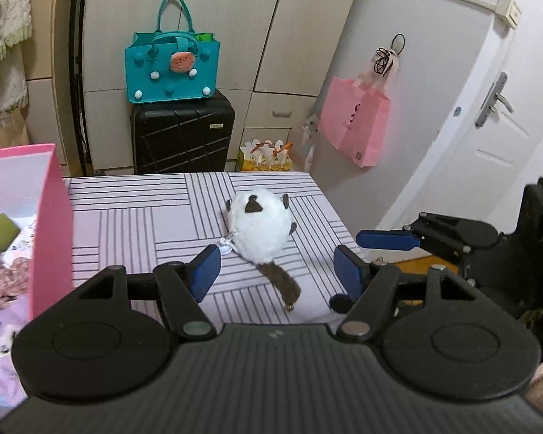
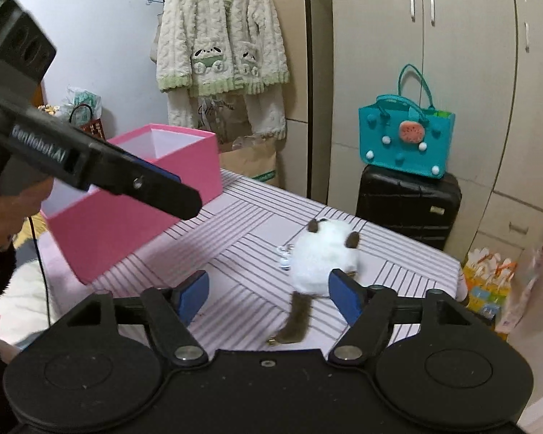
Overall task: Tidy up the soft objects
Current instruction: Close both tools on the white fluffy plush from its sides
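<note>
Now your left tool (image 1: pixel 277 271) and right tool (image 2: pixel 268 294) both gape apart, gripping nothing. The white plush toy (image 1: pixel 259 229) lies on the striped desk (image 1: pixel 134 217), just beyond them, right of the pink box (image 2: pixel 141 195).

home bedroom: wardrobe (image 2: pixel 434 72), suitcase (image 1: pixel 182 133)

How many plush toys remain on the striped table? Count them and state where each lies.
1. The white plush toy with a brown tail lies near the striped table's right side, ahead of the open left claw. Others sit inside the pink box, partly hidden.
</note>
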Motion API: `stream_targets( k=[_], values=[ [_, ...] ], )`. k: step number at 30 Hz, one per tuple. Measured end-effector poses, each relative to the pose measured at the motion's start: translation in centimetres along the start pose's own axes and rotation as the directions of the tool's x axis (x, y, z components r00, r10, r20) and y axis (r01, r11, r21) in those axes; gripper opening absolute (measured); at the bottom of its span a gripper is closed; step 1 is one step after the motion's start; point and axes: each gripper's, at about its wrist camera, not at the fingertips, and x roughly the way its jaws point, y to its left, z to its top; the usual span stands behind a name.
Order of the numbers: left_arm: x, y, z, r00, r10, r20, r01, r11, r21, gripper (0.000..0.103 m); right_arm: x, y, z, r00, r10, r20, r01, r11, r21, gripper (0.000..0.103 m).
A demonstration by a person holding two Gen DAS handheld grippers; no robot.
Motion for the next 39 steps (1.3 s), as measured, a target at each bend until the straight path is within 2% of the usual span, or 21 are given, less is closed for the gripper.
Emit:
stream_targets(
  k=[5, 10, 13, 14, 19, 24, 30, 34, 37, 39],
  values=[
    [3.1, 0.7, -1.0, 1.0, 0.021, -0.003, -0.021, 0.998, -0.051, 0.068, 2.2, -1.4, -1.1, 0.999, -0.014, 0.032, 0.015, 0.999, -0.029, 0.081],
    [6.2, 1.5, -1.8, 0.997, 0.073, 0.01, -0.073, 0.995, -0.063, 0.068, 4.6, -2.5, -2.1, 0.997, -0.039, 0.061, 0.042, 0.998, -0.048, 0.081],
    [7.6, 2.0, -1.6, 0.997, 0.08, 0.022, -0.078, 0.994, -0.079, 0.068, 6.8, -2.6, -2.1, 0.991, -0.132, -0.023, 0.13, 0.988, -0.086, 0.081],
    [8.1, 2.0, -1.5, 0.997, 0.073, 0.02, -0.071, 0.995, -0.075, 0.068, 7.2, -2.7, -2.2, 0.989, -0.145, -0.026, 0.142, 0.985, -0.095, 0.081],
    [10.3, 1.5, -0.5, 0.998, 0.056, 0.005, -0.056, 0.997, -0.061, 0.068, 8.7, -3.4, -2.0, 0.997, -0.071, -0.044, 0.069, 0.997, -0.036, 0.081],
    [11.9, 0.3, -0.2, 0.996, 0.09, 0.025, -0.09, 0.996, -0.022, 0.068, 10.1, -3.5, -1.9, 0.997, -0.073, -0.036, 0.072, 0.996, -0.049, 0.081],
    [13.1, 0.4, -0.3, 0.996, 0.084, 0.011, -0.083, 0.996, -0.042, 0.068, 11.7, -4.3, -1.6, 0.999, -0.02, -0.045, 0.02, 1.0, -0.001, 0.081],
    [13.7, 0.9, -0.5, 0.996, 0.091, 0.002, -0.091, 0.993, -0.068, 0.068, 12.1, -4.3, -1.7, 0.999, -0.014, -0.034, 0.014, 1.0, 0.006, 0.077],
    [14.0, 1.2, -0.6, 0.997, 0.081, -0.006, -0.081, 0.993, -0.088, 0.066, 12.2, -4.1, -1.9, 0.999, -0.038, -0.027, 0.038, 0.999, -0.009, 0.068],
    [14.2, 1.4, -0.8, 0.997, 0.077, -0.011, -0.078, 0.992, -0.097, 0.066, 12.2, -4.2, -1.9, 0.999, -0.039, -0.026, 0.039, 0.999, -0.009, 0.066]
  ],
)
